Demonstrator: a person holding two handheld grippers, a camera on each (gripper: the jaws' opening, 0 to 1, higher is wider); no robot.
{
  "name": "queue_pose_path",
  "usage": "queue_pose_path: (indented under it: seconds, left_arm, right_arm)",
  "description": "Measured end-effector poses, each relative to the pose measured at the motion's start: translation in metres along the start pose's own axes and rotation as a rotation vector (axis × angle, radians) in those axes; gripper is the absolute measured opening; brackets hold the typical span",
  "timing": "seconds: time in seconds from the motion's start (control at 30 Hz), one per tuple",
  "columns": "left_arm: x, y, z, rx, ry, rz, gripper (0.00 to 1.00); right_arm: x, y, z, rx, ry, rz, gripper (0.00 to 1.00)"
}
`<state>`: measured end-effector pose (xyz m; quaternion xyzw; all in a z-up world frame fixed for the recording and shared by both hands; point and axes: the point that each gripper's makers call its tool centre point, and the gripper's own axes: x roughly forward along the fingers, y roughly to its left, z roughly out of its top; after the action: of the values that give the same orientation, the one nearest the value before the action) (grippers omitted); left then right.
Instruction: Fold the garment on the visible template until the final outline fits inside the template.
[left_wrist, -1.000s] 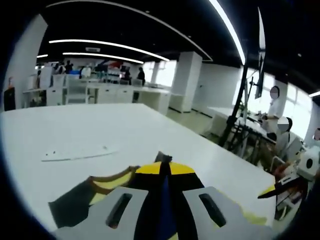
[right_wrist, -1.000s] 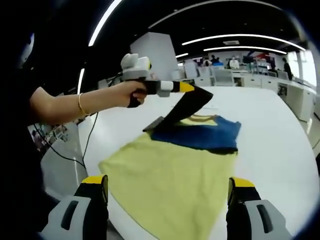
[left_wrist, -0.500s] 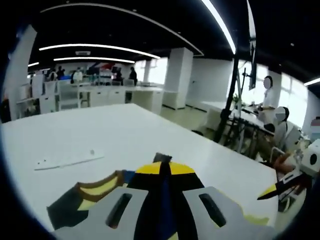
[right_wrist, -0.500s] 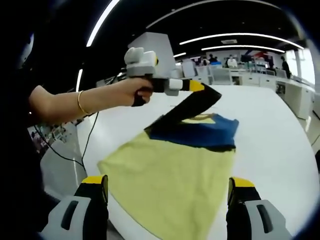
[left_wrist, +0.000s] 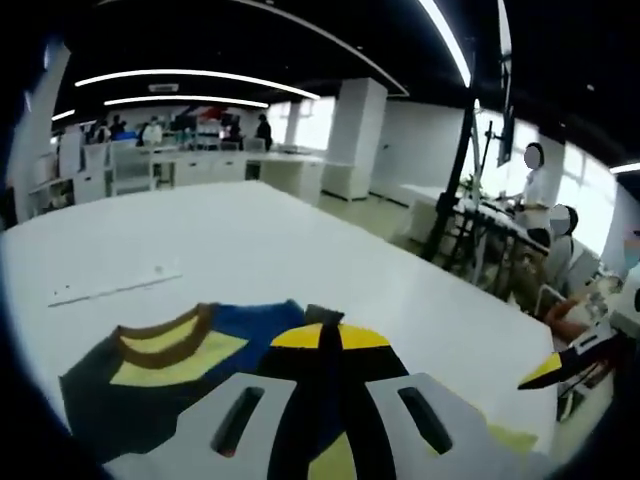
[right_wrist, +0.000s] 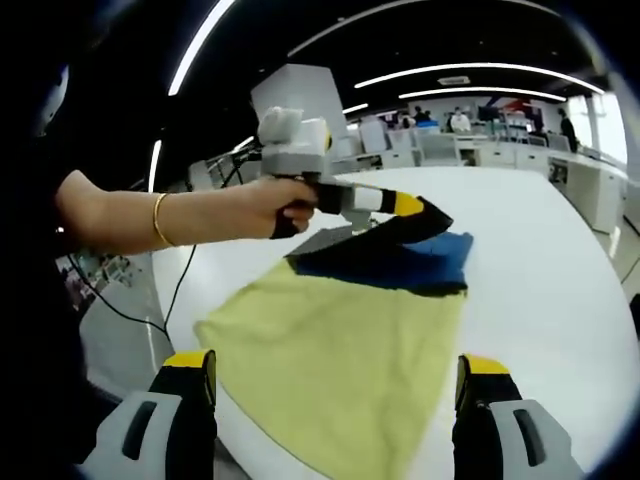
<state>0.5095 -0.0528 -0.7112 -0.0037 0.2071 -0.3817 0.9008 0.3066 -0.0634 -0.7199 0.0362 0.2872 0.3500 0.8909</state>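
We see the garment (right_wrist: 340, 340), yellow with a dark blue top section, lying on the white table (right_wrist: 560, 270); its yellow body spreads flat toward the right gripper (right_wrist: 335, 400), whose jaws stand wide apart over the near hem, holding nothing. In the right gripper view the left gripper (right_wrist: 415, 207) comes in from the left, held by a hand (right_wrist: 285, 205) with a gold bracelet (right_wrist: 158, 220) at the wrist; its yellow-tipped jaws are closed on a dark fold of the garment, lifted just above the blue part. The left gripper view confirms this: dark fabric runs between the closed jaws, and the collar (left_wrist: 165, 335), brown-trimmed, lies on the table beside them. A thin white strip (left_wrist: 115, 285) lies on the table well apart from the collar. Beyond the table edge we note a dark stand (left_wrist: 450, 180), desks (left_wrist: 200, 170), and seated people (left_wrist: 560, 260). We cannot make out a template outline.
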Motion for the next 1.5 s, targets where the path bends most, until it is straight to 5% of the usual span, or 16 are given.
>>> queue_pose_path:
  seconds: [0.33,0.43,0.73,1.07,1.5]
  left_arm:
    - [0.005,-0.018,-0.046,0.061,0.097,-0.057,0.02]
    - [0.005,-0.031,-0.053,0.095,0.118,-0.133,0.11]
    - [-0.006,-0.034,-0.040,0.131,0.069,-0.165,0.56]
    - [-0.036,-0.022,-0.032,0.137,0.033,-0.179,0.95]
    - [-0.095,-0.007,-0.027,0.133,0.003,-0.177,0.99]
  right_arm:
    - [-0.001,-0.001,-0.004,0.013,0.003,0.002,0.99]
    - [0.001,0.001,-0.005,0.012,0.005,0.010,0.99]
    - [0.003,0.005,-0.004,-0.016,0.029,0.035,0.99]
    - [0.001,0.005,-0.003,-0.073,0.076,0.065,0.99]
    - [0.010,0.016,0.001,-0.182,0.146,0.138,0.99]
